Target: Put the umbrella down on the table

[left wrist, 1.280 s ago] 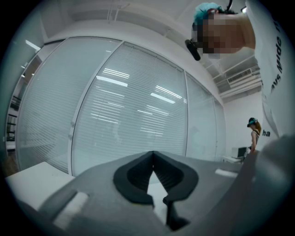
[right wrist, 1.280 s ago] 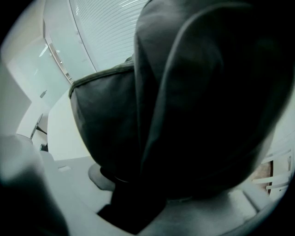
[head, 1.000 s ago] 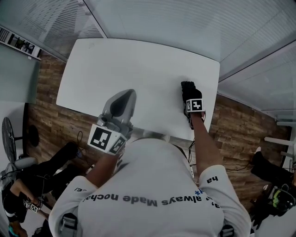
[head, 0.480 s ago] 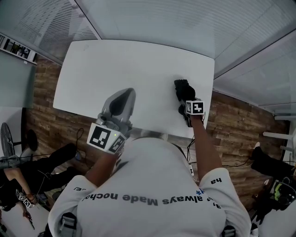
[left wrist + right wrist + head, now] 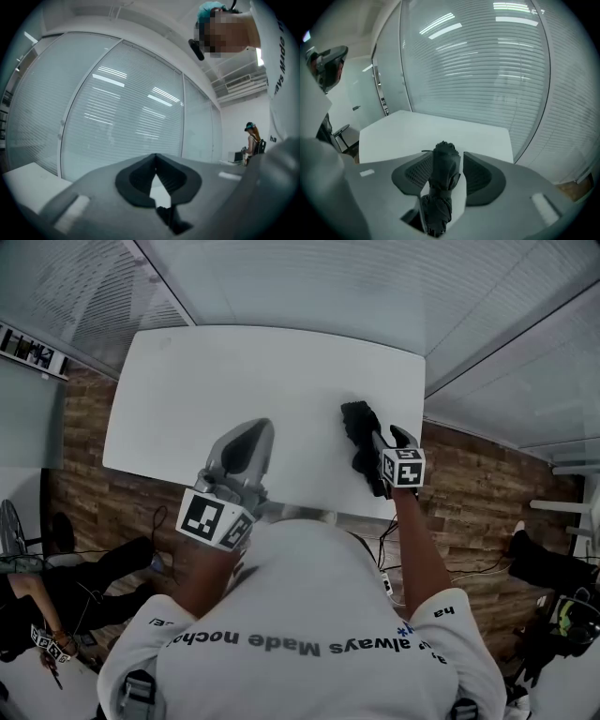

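Two hand-held grippers are in view. The right hand-held gripper (image 5: pixel 445 154) has the folded umbrella (image 5: pixel 442 187) between its jaws. The jaws stand partly apart and are closing on it, and the grip appears to carry it. The umbrella sits above the counter (image 5: pixel 234 371), near the counter's right edge, apparently clear of it. The left hand-held gripper (image 5: pixel 155 158) is empty, with its jaw tips together, over the counter's near edge. Step in hand, by estimate: carry before set-down. Next move: lower until the umbrella lies on the counter, then open the jaws.

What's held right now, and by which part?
The right gripper, jaws closing, grips the folded umbrella by its canopy beyond the strap; the left gripper holds nothing.
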Motion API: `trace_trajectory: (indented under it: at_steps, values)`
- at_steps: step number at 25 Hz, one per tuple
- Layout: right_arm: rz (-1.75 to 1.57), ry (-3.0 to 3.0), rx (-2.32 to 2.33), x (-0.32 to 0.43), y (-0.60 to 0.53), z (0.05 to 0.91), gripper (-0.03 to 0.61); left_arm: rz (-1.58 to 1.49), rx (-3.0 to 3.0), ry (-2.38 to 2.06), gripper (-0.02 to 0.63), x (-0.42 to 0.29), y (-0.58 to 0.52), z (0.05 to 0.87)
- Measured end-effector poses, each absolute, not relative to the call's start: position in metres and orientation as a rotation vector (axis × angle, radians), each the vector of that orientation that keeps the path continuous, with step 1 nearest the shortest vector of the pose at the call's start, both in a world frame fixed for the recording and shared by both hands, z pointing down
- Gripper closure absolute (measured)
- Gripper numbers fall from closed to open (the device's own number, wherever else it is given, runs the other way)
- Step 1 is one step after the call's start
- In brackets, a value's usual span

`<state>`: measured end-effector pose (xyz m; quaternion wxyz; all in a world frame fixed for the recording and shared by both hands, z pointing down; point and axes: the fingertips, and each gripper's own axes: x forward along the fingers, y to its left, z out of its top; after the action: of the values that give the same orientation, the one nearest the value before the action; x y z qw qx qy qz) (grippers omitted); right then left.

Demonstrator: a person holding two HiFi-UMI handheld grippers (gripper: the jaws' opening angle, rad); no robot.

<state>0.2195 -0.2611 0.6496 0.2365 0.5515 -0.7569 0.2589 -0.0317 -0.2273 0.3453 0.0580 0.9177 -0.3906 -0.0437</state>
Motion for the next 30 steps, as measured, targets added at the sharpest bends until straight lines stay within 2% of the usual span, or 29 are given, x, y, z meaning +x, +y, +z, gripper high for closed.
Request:
trace_trajectory:
  at_steps: [6, 10, 21, 30]
  values:
    - [0.527, -2.231, 1.629, 0.217, -0.262, 0.562, 0.396, -0.136, 2.785, -1.172, 0.609, -0.026, -0.233, 0.345]
    - [0.419, -2.345, 1.732, 0.213, -0.253, 0.5, 0.486, -0.136, 2.785, -1.169, 0.611, -0.025, -0.235, 0.346]
    - [0.069, -2.498, 1.822, 0.193, -0.211, 0.372, 0.496, -0.148, 2.791, -1.163, 0.609, -0.021, -0.244, 0.345]
    - [-0.039, -2.49, 1.866, 0.184, -0.182, 0.336, 0.503, -0.159, 2.793, -1.163, 0.609, -0.022, -0.249, 0.344]
